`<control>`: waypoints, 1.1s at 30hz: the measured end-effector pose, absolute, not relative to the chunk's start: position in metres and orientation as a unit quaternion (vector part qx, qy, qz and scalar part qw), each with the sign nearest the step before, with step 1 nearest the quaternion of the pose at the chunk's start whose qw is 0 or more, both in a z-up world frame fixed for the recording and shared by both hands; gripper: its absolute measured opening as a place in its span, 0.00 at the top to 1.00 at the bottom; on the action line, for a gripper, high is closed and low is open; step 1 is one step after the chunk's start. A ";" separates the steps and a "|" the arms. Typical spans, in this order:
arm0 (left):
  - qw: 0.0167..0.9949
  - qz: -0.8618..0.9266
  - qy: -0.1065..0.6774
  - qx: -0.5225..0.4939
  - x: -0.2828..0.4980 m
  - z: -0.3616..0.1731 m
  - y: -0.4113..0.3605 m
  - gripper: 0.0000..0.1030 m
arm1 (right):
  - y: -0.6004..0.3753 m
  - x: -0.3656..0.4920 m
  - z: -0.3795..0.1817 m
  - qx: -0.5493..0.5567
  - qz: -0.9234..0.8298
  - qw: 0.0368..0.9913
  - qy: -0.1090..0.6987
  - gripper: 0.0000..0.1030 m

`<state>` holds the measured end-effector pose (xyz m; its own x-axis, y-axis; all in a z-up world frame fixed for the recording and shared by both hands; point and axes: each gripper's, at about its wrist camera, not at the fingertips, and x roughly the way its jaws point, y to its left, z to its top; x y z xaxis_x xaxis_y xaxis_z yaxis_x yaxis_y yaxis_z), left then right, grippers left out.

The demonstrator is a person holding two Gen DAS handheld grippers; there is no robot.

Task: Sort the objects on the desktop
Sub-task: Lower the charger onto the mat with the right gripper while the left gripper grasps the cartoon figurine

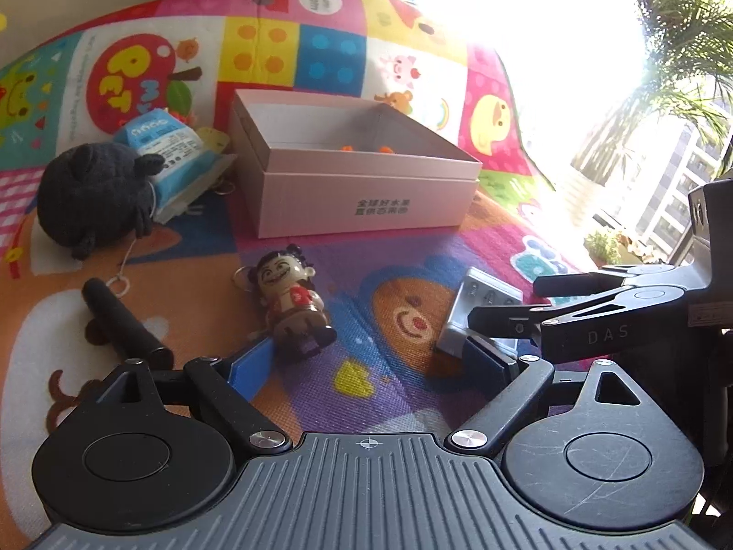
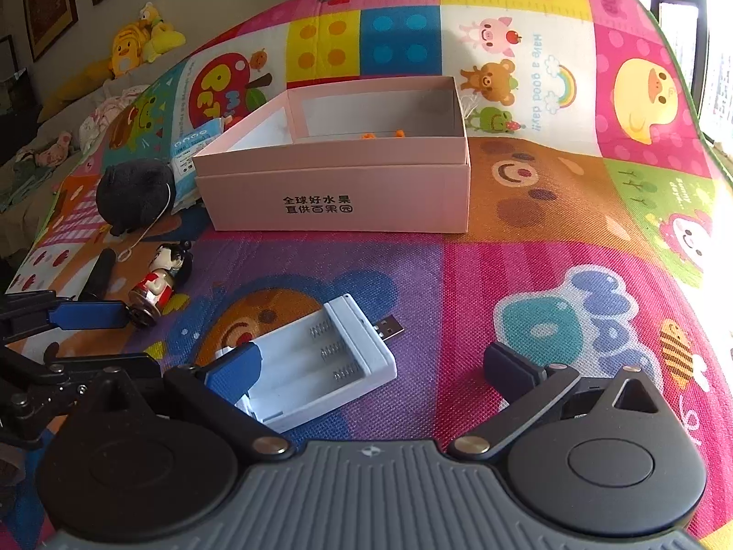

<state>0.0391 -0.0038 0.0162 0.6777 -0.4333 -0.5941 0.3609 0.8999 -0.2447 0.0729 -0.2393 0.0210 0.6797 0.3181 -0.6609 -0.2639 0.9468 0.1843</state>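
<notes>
The left tongs stand wide apart over the mat, nothing between the blue pads. A figurine lies on its back just beyond the left pad, its feet close to or touching the pad; which, I cannot tell. A black cylinder lies to its left, well clear of the tongs. Farther left sits a dark plush, a cord with a ring trailing from it, and a blue packet leans between the plush and the box.

The right tongs are also spread, empty. A white battery charger lies under and just ahead of the left pad, its USB plug pointing away to the right; the pad overlaps the charger's near corner in the picture, but whether it touches is unclear. The right pad hangs over bare mat. In the left wrist view the right tongs reach in from the right edge, over the charger.

The pink box stands open beyond all of these, printed characters on its near wall. Inside, only small orange bits show above the near wall; the rest of the floor is hidden.

Between the tongs and the box the mat lies open. To the right of the box the mat is bare out to its edge by the window.
</notes>
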 end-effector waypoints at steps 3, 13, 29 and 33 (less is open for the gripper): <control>0.909 -0.240 0.336 -0.055 0.041 0.015 -0.015 0.07 | -0.259 0.075 0.023 0.099 0.147 0.916 0.360 0.00; 0.921 -0.233 0.312 -0.013 0.027 0.027 -0.023 0.06 | -0.285 0.079 0.022 0.186 0.108 0.915 0.342 0.00; 0.930 -0.067 0.354 -0.069 0.026 0.017 0.053 0.03 | -0.274 0.077 0.021 0.150 0.096 0.923 0.341 0.00; 0.928 -0.132 0.342 -0.070 0.028 0.019 0.029 0.03 | -0.270 0.077 0.022 0.134 0.104 0.923 0.345 0.00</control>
<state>0.0276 0.0290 0.0187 0.7308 -0.2921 -0.6169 0.1965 0.9556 -0.2197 0.0771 -0.2703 0.0221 0.7401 0.2840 -0.6096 -0.0996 0.9427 0.3183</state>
